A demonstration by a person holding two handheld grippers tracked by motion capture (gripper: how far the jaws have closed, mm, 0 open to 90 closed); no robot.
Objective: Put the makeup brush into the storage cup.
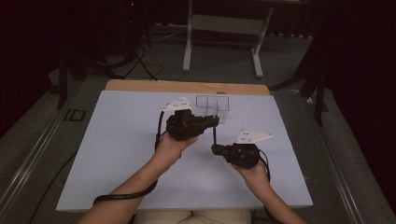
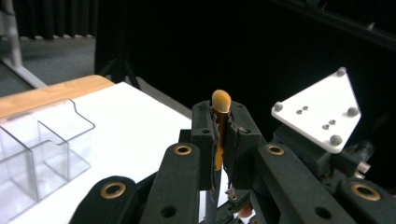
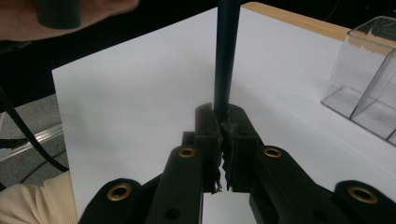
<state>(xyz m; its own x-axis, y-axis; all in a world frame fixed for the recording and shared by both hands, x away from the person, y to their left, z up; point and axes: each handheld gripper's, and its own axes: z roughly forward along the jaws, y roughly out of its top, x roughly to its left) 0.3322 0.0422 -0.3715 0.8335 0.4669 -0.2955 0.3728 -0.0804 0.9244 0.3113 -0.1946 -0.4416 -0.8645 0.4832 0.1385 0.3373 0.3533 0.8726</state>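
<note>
thing: a thin stick-like tool, a brush or pen [image 1: 215, 133], with a dark shaft and an orange-yellow rounded end [image 2: 221, 100]; which it is i cannot tell.
place: centre of the high view, above the white desk [image 1: 116, 154], between the 2 grippers.
long axis: near vertical in the high view, running from the left gripper at its upper end down to the right gripper at its lower end.
pointing: in the left gripper view the orange tip sticks out past the jaws, toward the top of the frame.
left gripper [image 2: 221, 128]: closed on the orange end, pads pressing both sides.
right gripper [image 3: 223, 123]: closed on the dark shaft [image 3: 226, 56], which rises to the top of its frame.
clear organiser [image 1: 212, 105]: upper centre of the high view, just behind the left gripper, on the desk, with compartments.
</note>
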